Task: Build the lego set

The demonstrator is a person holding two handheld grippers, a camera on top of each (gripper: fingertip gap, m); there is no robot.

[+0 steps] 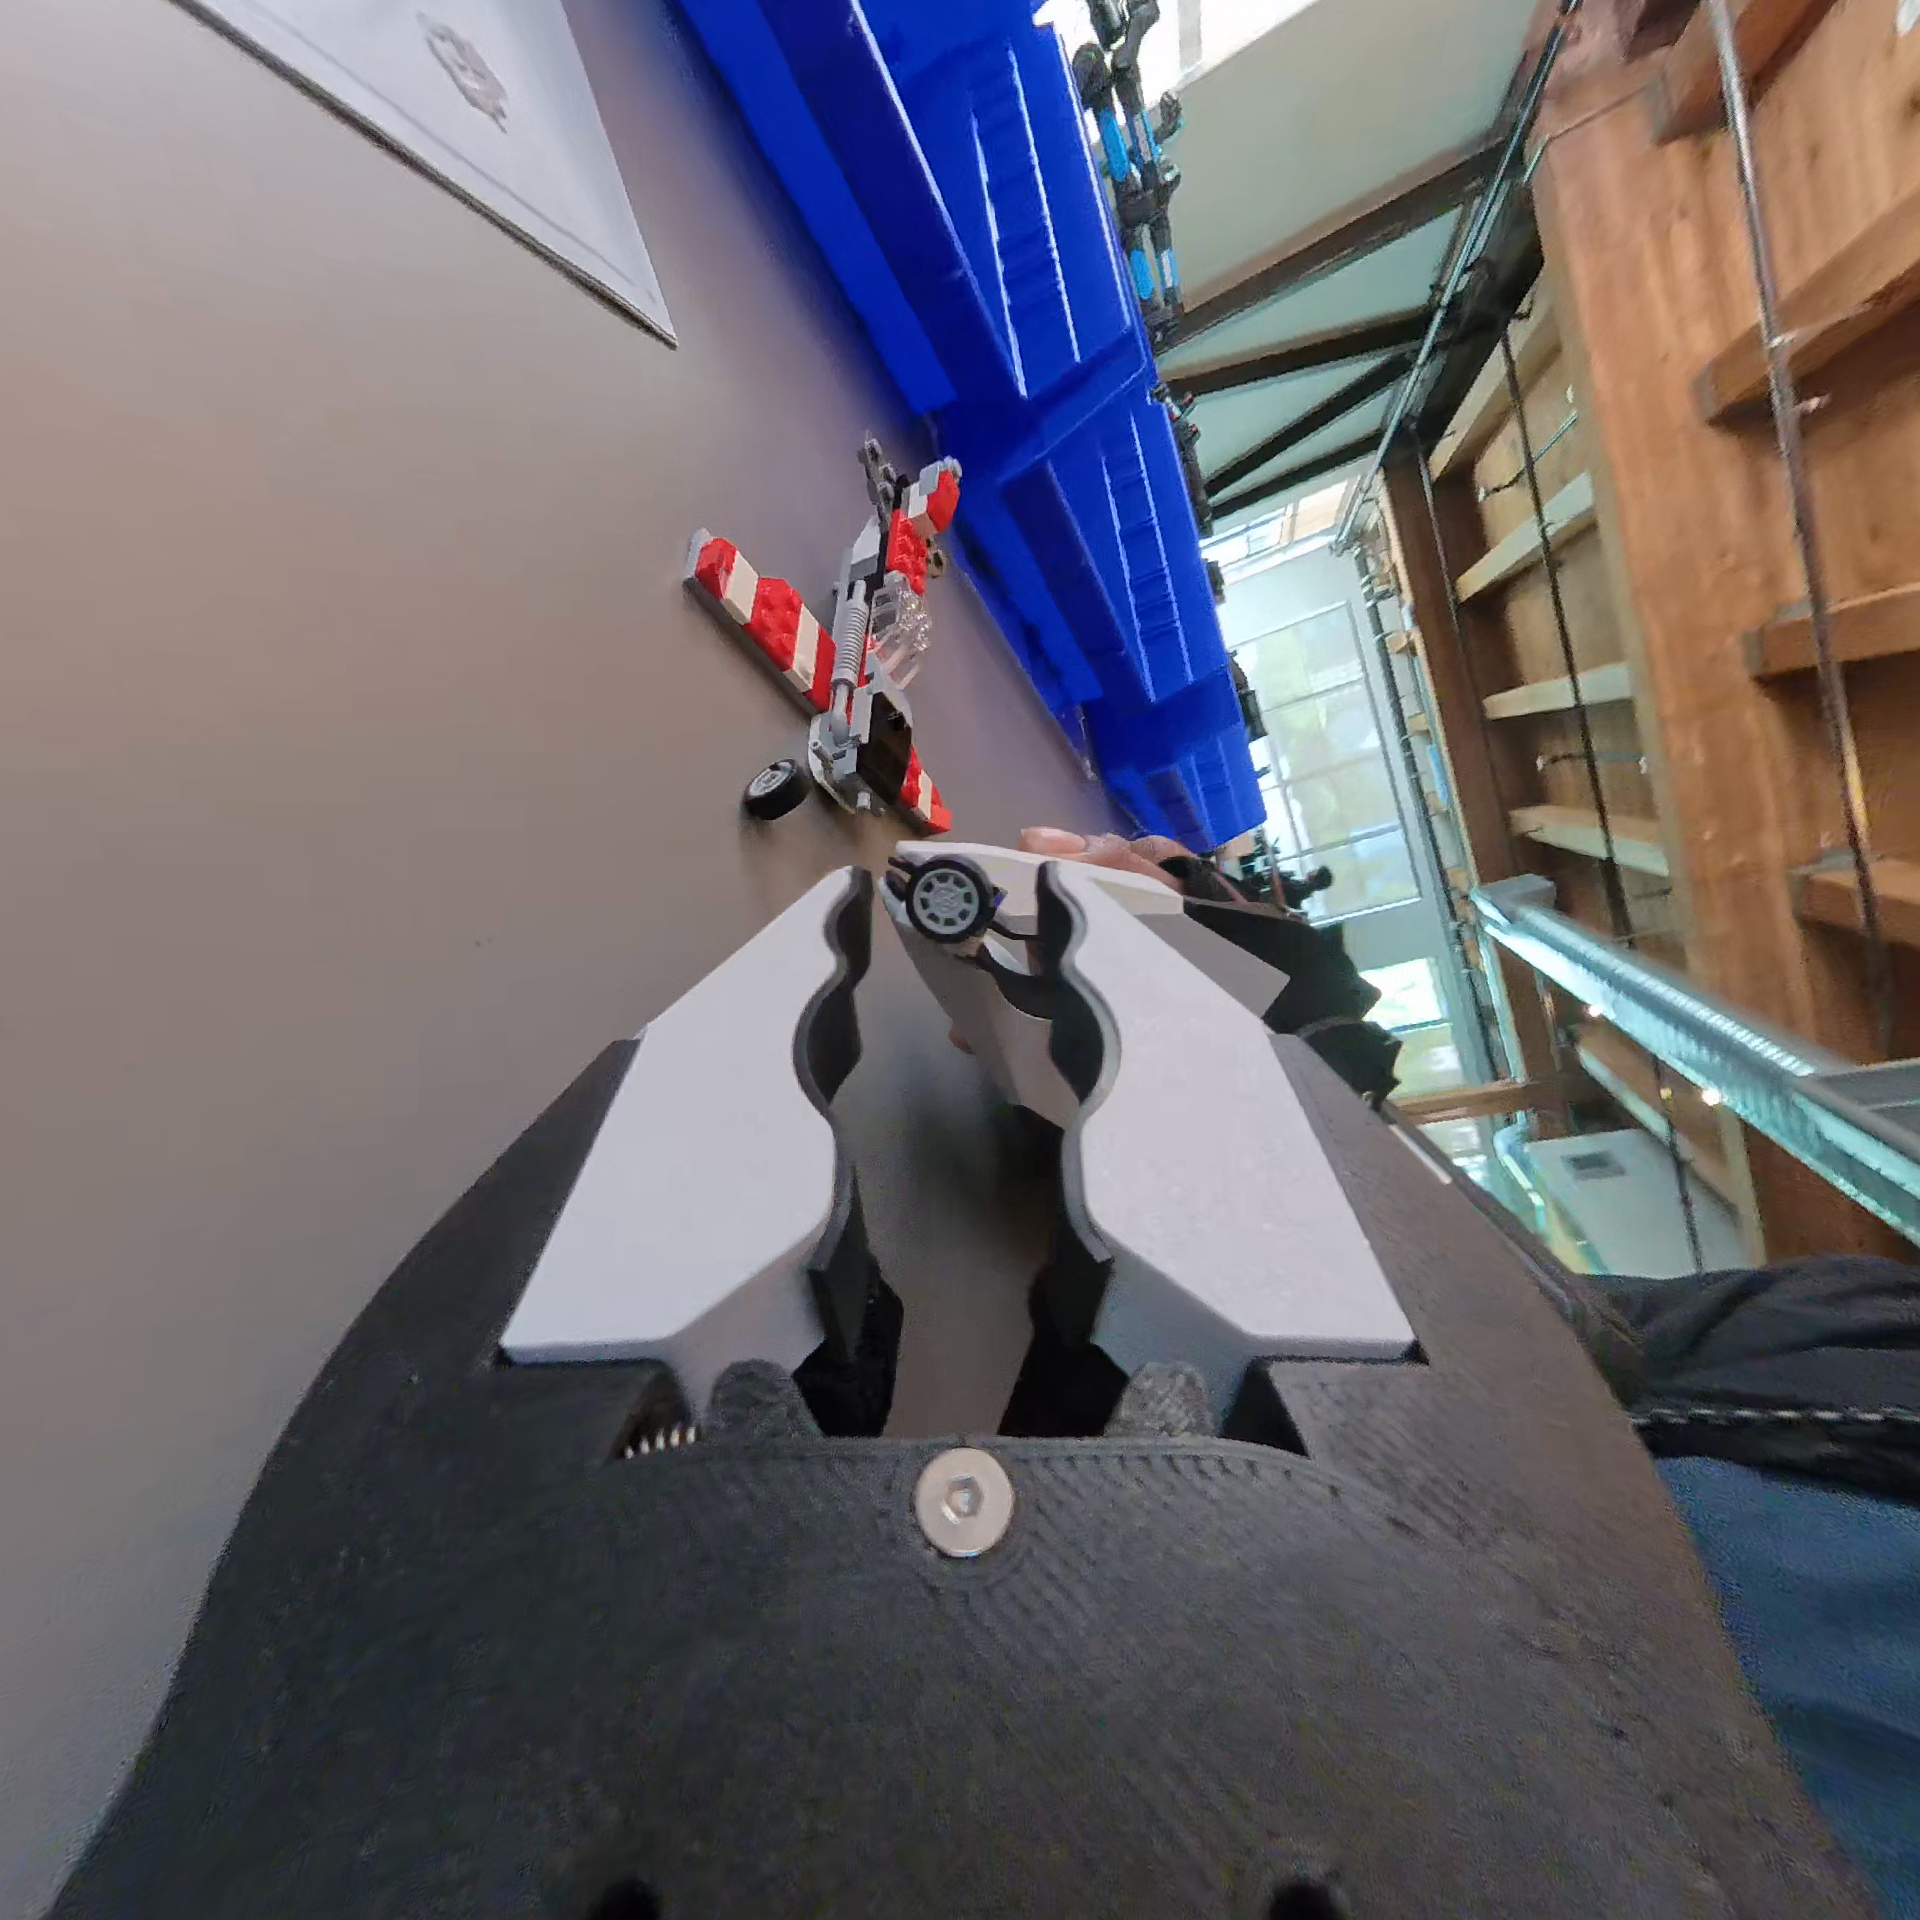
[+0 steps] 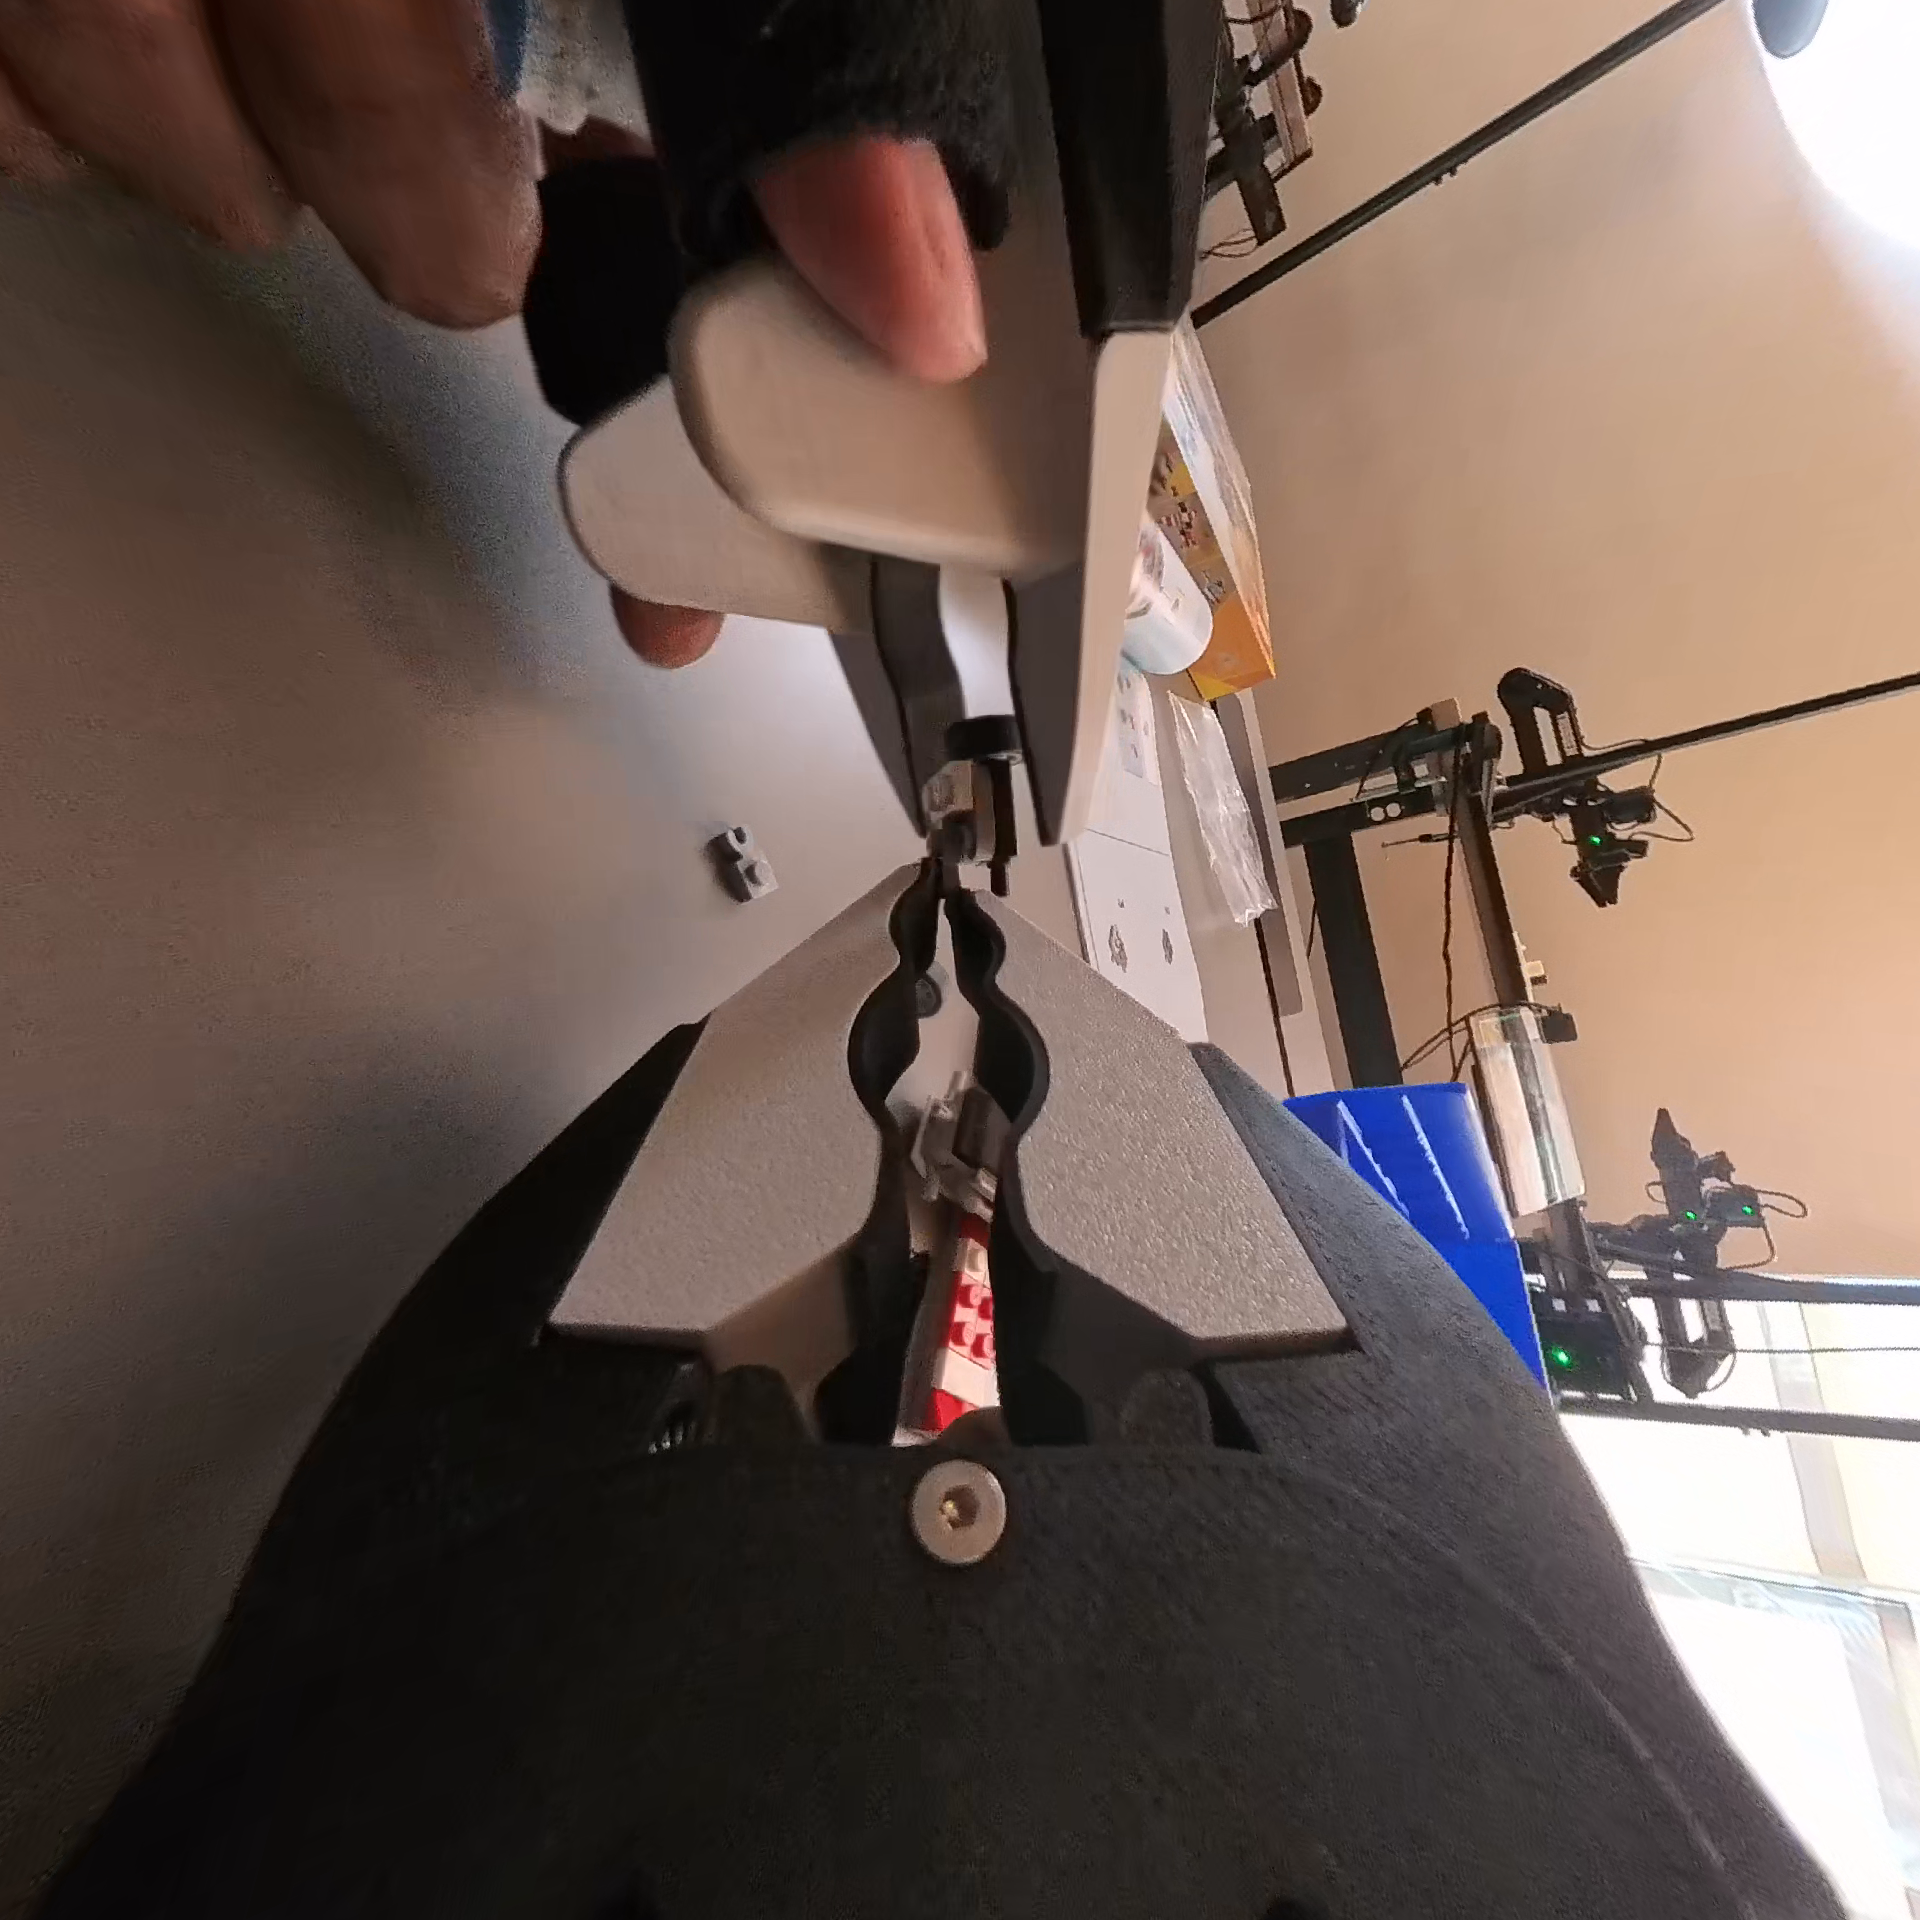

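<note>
Starting nearest the left wrist camera, the left tool (image 1: 956, 904) stands partly open, a clear gap between its fingers. A small wheel assembly (image 1: 943, 900), a grey-hubbed wheel with a black tyre, sits in that gap at the fingertips. Whether the left fingers touch it cannot be told.

The right tool (image 2: 943, 888) is almost fully closed. Its black tips pinch a thin dark part at the end of the wheel assembly, which is raised above the desk (image 1: 312, 727).

Beyond the tips, on the desk:
- a loose black wheel (image 1: 777, 790) lies just beside the model;
- the red-and-white lego plane (image 1: 842, 665), part-built, lies flat with a clear canopy piece and a grey spring along its body;
- a small grey brick (image 2: 743, 862) lies apart.

Farther off, a row of blue bins (image 1: 1039, 312) runs just behind the plane. A white printed sheet (image 1: 468, 135) lies on the far desk. A yellow box (image 2: 1226, 623) and a clear plastic bag (image 2: 1226, 821) sit at the desk's edge.
</note>
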